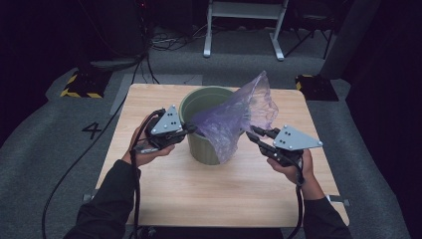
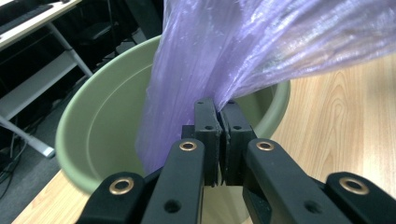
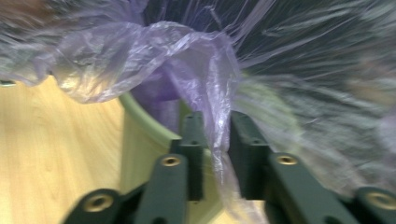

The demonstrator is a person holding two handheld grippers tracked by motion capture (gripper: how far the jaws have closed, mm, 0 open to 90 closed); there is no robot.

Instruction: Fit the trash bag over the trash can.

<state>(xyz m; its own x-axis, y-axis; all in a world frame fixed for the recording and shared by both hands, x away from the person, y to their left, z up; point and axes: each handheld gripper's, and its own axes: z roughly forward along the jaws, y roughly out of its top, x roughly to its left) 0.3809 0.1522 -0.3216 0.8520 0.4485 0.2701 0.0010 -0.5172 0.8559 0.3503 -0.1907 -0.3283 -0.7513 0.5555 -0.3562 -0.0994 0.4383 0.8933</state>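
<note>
While the left gripper [image 1: 191, 129] pinches the purple bag [image 1: 234, 117], the right gripper's [image 1: 253, 134] jaws stand narrowly apart around its film.

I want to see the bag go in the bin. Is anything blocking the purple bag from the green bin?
Nothing visible does. The purple bag already drapes over the green bin rim, with the left hand-held gripper pinching it there.

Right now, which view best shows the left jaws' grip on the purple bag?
The left gripper view: the left gripper has its jaws shut on a bunched fold of the purple bag over the green bin. The high view shows that grip small and distant. The right gripper view shows blurred bag film between its own jaws.
</note>
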